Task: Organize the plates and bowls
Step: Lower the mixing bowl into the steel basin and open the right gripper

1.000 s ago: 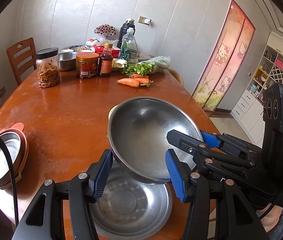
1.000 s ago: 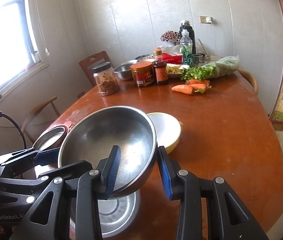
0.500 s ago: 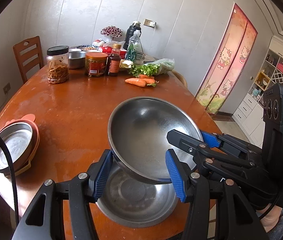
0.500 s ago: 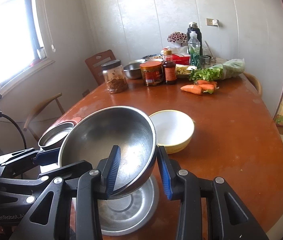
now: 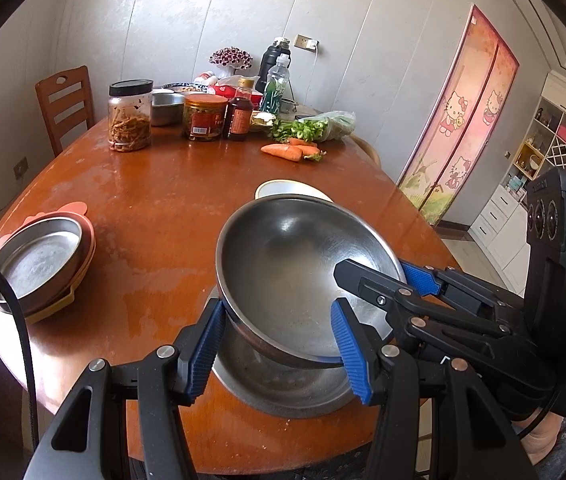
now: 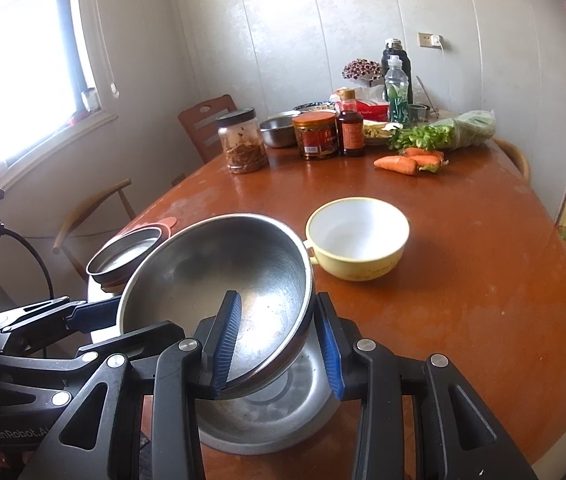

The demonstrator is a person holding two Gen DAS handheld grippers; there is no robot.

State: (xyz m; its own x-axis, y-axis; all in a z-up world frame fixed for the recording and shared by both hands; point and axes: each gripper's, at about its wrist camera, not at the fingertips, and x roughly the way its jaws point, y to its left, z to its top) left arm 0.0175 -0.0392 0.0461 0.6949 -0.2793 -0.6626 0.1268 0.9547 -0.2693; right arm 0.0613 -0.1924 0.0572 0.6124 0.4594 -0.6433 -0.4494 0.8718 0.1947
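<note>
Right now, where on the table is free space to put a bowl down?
The widest bare patch of table lies between the jars at the far end, the stacked plates at the left edge and the yellow bowl. Another lies right of that bowl, below the carrots. The far end is crowded; the near edge holds a steel plate.

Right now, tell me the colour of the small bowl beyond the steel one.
Pale yellow outside, white inside: the small bowl, best seen from the right wrist.

"GenRobot.A" stood in pale letters on the left gripper's (image 6: 95, 312) black body; the jar labels were unreadable.
</note>
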